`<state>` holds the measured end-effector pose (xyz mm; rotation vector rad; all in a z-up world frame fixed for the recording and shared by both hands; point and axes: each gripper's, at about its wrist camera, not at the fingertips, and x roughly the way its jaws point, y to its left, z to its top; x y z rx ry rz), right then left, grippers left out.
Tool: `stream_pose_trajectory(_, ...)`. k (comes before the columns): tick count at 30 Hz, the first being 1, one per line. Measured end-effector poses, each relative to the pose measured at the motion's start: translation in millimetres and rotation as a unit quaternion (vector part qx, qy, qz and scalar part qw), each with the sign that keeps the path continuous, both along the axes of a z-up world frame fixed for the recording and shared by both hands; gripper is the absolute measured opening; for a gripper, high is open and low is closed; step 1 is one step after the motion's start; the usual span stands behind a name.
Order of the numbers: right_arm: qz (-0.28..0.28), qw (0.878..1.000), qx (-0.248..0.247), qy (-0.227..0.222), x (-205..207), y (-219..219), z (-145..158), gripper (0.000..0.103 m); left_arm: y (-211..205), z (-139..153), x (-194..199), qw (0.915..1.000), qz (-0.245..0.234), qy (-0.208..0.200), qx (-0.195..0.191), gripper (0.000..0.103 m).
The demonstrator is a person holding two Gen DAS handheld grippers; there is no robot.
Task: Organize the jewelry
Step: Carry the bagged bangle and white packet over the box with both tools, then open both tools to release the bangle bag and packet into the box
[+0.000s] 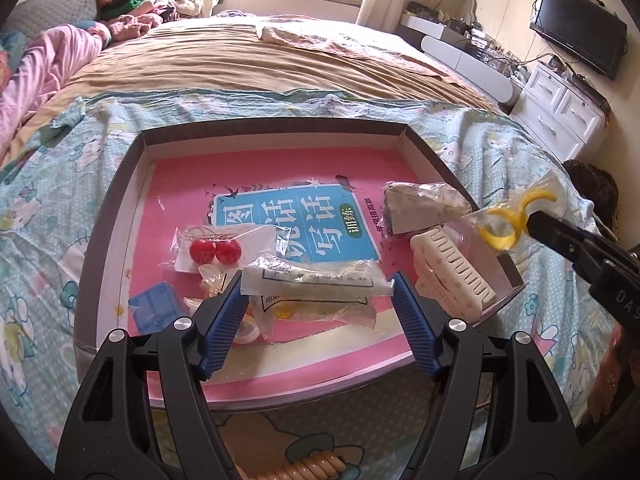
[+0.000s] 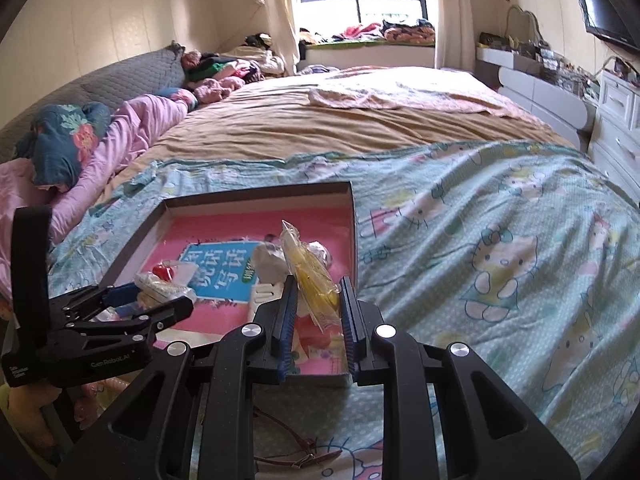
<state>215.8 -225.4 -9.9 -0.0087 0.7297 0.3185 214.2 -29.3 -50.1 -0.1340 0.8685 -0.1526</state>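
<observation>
Crinkling clear bag [image 2: 316, 280], curved yellow clip [image 1: 500, 232]

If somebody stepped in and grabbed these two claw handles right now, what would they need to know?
Left gripper: open, hovering over a long plastic packet in the box, gripping nothing.
Right gripper: holds a clear bag with a yellow hair clip between its fingers, above the box's near right corner.
In the box on the pink book: bagged red ball earrings, white claw clip, small blue case, another bagged item at the right wall.
Left: set the yellow clip down, then sort the rest.
</observation>
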Motion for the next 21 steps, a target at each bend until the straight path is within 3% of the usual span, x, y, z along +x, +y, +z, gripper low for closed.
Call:
stream_pose_trajectory(11, -0.027, 0.999, -0.010, 0.026, 9, 8, -12, 0.020, 10, 10, -2, 0.9999, 0.011, -0.010, -0.006, 0.072)
stream_pose_trajectory(21, 0.007, 1.000, 0.004, 0.027, 3, 20, -7, 0.024, 19, 21, -7, 0.9995, 0.024, -0.018, -0.012, 0.072)
